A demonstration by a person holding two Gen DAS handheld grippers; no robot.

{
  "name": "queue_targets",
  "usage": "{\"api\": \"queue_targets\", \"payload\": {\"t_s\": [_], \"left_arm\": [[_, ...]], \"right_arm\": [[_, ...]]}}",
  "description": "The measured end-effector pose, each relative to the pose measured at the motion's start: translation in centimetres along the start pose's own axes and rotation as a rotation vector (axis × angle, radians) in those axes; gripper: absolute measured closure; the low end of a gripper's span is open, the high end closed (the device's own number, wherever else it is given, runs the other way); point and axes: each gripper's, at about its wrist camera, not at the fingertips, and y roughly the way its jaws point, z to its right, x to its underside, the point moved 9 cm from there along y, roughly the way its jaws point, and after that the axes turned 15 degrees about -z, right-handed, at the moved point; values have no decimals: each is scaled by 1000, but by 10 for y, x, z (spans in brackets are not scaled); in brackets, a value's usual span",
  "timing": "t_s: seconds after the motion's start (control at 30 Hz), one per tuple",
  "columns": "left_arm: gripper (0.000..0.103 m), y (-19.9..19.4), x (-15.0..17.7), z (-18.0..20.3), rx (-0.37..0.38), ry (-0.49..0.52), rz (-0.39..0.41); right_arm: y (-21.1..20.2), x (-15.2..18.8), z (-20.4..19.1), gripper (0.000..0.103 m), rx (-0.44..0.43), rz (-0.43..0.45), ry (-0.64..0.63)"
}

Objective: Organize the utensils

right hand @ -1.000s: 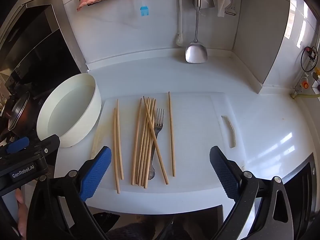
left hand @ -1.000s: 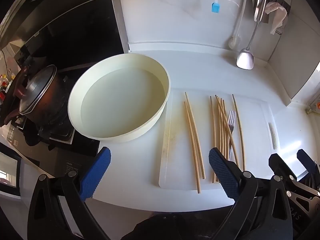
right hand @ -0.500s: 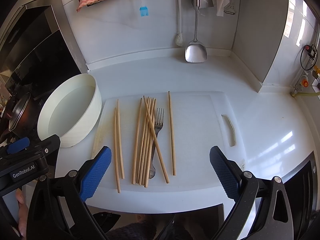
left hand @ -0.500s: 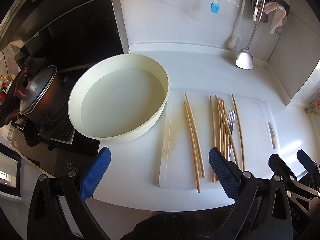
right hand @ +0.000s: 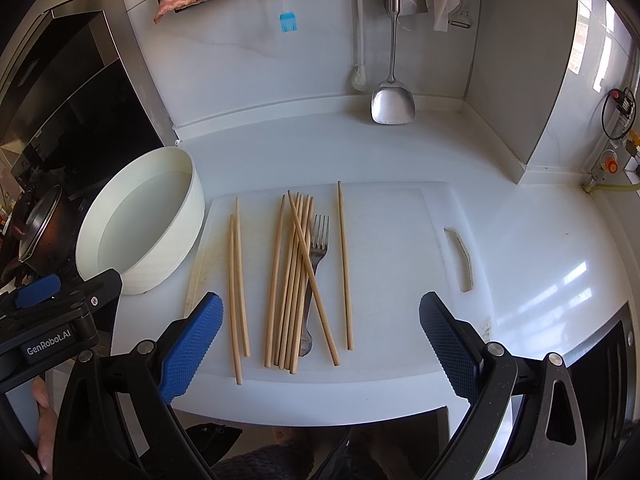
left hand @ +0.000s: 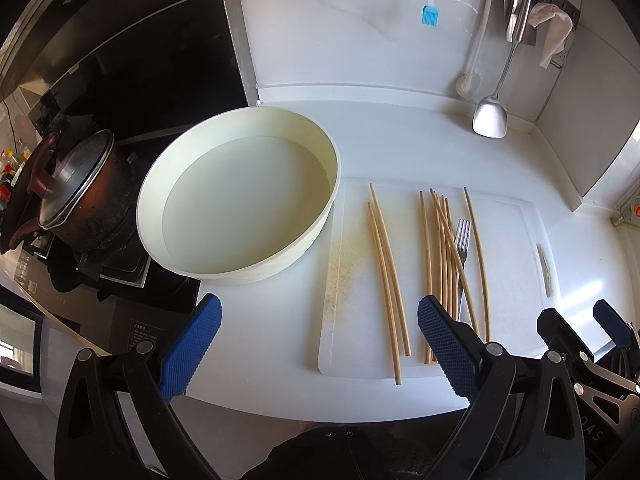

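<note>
both grippers, left gripper (left hand: 318, 344) and right gripper (right hand: 320, 340), hover with jaws wide and empty. ahead of the right jaws, chopsticks (right hand: 294, 280) lie over a fork (right hand: 316, 256) on the cutting board (right hand: 400, 280), likely spread for sorting; the basin (left hand: 240, 200) sits beyond the left jaws.

Wood chopsticks (right hand: 294, 280); metal fork (right hand: 318, 248); glossy countertop (right hand: 540, 248).

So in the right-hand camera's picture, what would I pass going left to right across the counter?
Dark pot → round white basin → pair of chopsticks → bundle of chopsticks → single chopstick → handle slot of the cutting board. The fork overlaps the bundle, so I skip it.
</note>
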Motion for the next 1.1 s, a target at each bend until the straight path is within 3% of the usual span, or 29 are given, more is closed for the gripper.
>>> {"api": "queue_targets", "payload": {"t_s": [1.1], "left_arm": [[6,0,0,1,0,1,0]], "right_arm": [[2,1,-5,9,-3,0,-1]]}}
